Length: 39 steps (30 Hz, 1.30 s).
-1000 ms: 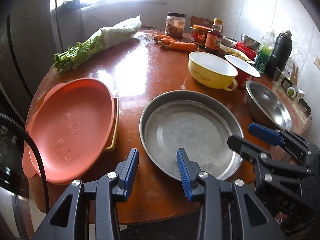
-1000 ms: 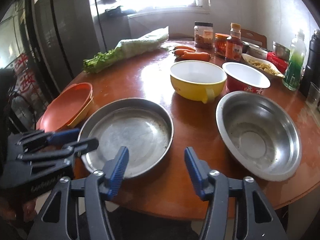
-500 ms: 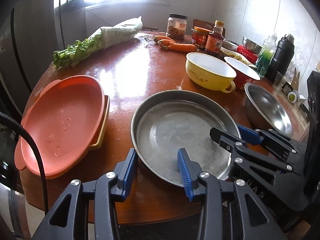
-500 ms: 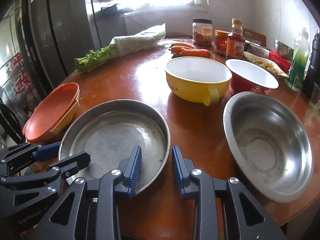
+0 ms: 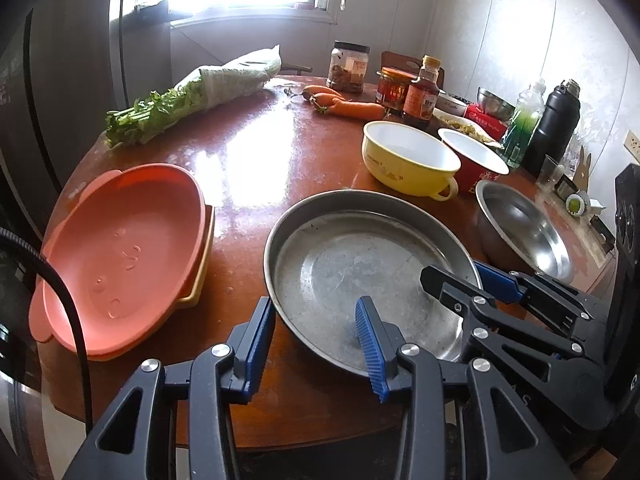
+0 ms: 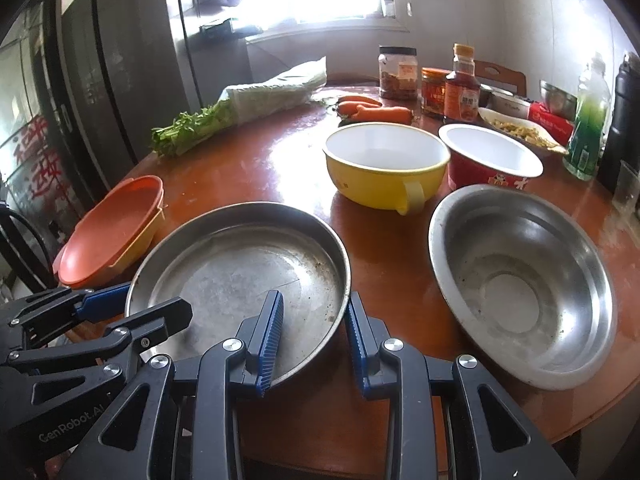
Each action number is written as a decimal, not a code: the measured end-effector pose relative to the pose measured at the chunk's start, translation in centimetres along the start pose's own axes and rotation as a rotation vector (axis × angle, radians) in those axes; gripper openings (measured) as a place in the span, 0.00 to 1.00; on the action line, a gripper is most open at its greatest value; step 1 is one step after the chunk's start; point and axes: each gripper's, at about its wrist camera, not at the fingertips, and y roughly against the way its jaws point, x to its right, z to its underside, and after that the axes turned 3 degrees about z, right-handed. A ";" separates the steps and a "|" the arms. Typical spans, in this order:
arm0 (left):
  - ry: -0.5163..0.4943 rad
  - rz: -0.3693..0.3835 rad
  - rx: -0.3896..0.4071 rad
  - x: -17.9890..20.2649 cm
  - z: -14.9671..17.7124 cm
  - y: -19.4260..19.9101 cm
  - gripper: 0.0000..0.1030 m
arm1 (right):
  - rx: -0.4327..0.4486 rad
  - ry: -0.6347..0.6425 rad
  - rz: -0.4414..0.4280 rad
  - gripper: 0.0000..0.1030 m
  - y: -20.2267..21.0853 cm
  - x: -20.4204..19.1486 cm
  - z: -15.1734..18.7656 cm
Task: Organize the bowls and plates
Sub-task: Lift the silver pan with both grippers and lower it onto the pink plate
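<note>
A round metal plate [image 5: 360,248] [image 6: 240,264] lies near the front edge of the wooden table. My right gripper [image 6: 314,296] [image 5: 452,272] is shut on its near right rim, one finger inside the plate and one outside. My left gripper [image 5: 313,304] [image 6: 158,300] straddles the near left rim, its right finger over the plate's floor and a gap showing between the pads. An orange plate [image 5: 120,248] [image 6: 108,228] rests on a yellow one at the left. A metal bowl [image 5: 524,232] [image 6: 520,280], a yellow handled bowl [image 5: 404,160] [image 6: 380,172] and a red bowl [image 5: 476,160] [image 6: 488,160] stand to the right.
At the back of the table [image 5: 280,152] lie wrapped celery [image 5: 192,100], carrots [image 5: 348,106], jars and a sauce bottle [image 5: 420,96]. A green bottle [image 5: 524,120] and black flask [image 5: 556,128] stand at the far right. A dark fridge [image 6: 100,80] is beyond the table's left edge.
My right gripper's jaws have narrowed and moved onto the metal plate's rim. The left gripper has edged forward so that the rim sits between its fingers.
</note>
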 end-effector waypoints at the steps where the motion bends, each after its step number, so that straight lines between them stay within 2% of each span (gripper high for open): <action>1: 0.003 -0.001 0.006 0.0 0.0 0.2 0.40 | 0.001 -0.002 -0.002 0.31 0.1 0.0 0.0; 26: -0.024 -0.027 0.103 -0.8 -1.2 4.6 0.40 | 0.095 0.028 -0.011 0.31 3.4 -2.4 -1.8; 39: 0.023 -0.065 0.160 -3.9 -2.2 6.8 0.40 | 0.147 0.077 -0.047 0.31 4.1 -5.5 -4.2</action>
